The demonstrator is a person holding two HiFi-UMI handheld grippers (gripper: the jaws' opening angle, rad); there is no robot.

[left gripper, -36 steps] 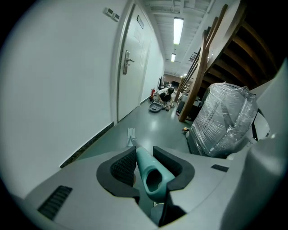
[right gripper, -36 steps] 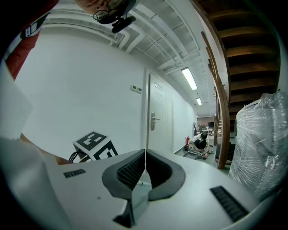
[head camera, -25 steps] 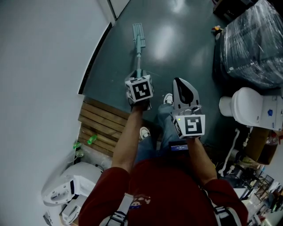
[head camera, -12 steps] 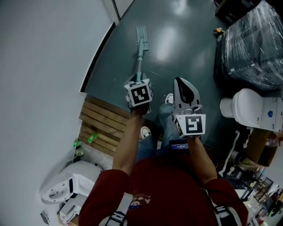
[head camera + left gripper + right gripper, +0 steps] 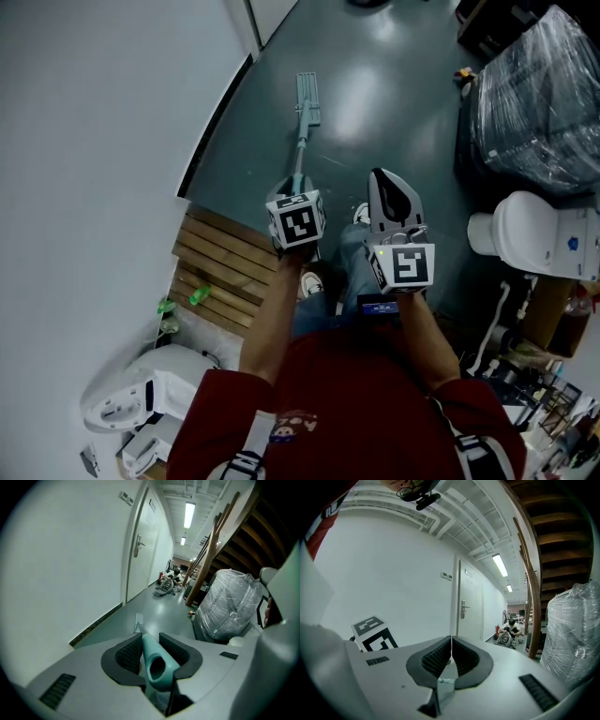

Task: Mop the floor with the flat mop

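A teal flat mop lies out ahead on the dark green floor, its flat head [image 5: 307,97] near the wall's base and its handle [image 5: 301,150] running back to my left gripper [image 5: 297,218]. That gripper is shut on the handle's teal end [image 5: 154,660], which sits between the black pads; the mop head [image 5: 138,619] shows small beyond it. My right gripper [image 5: 391,202] is held up beside the left, shut with its pads [image 5: 451,656] touching and nothing between them.
A white wall [image 5: 103,122] runs along the left with a door [image 5: 140,555] further on. A plastic-wrapped bundle [image 5: 534,98] and a white toilet [image 5: 530,230] stand at the right. A wooden slat mat [image 5: 220,272] lies by my feet. A person [image 5: 174,576] crouches far down the corridor.
The mop head has slid further forward along the floor by the wall, and my left gripper has shifted slightly with it. The right gripper has stayed in place.
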